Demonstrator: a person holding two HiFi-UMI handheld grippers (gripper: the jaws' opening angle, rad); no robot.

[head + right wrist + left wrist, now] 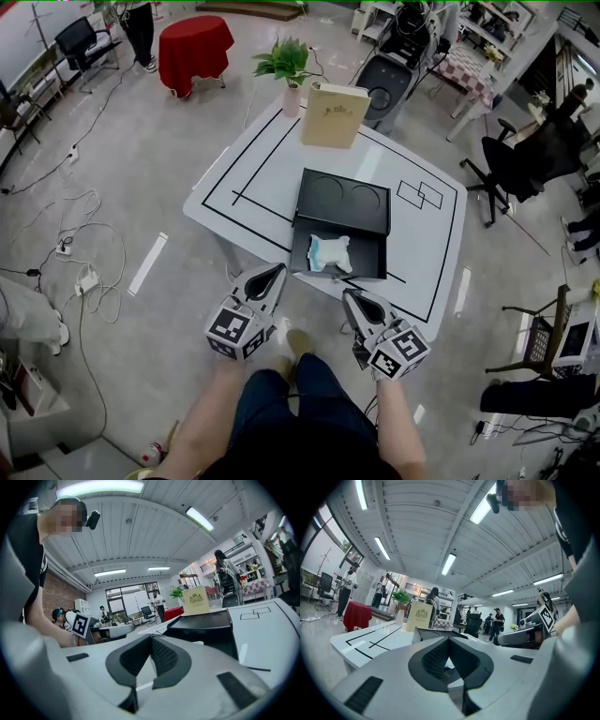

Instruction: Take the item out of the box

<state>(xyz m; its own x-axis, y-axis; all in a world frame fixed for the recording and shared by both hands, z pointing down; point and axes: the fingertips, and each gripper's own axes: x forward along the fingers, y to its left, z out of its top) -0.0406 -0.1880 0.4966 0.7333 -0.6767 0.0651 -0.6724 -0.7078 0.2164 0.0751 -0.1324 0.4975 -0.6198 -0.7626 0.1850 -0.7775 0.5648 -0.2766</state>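
From my head view the item [330,253] lies in the open front of the box [342,202] on the counter [253,178], while the tool views show my left tool [278,270] and right tool [350,296] closed, both empty.

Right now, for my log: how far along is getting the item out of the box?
Done: the black box's drawer is open, showing the white-and-blue item. In hand: nothing; the left gripper and right gripper hover short of the table, jaws together, empty. Left: reach in, grasp and lift the item out.
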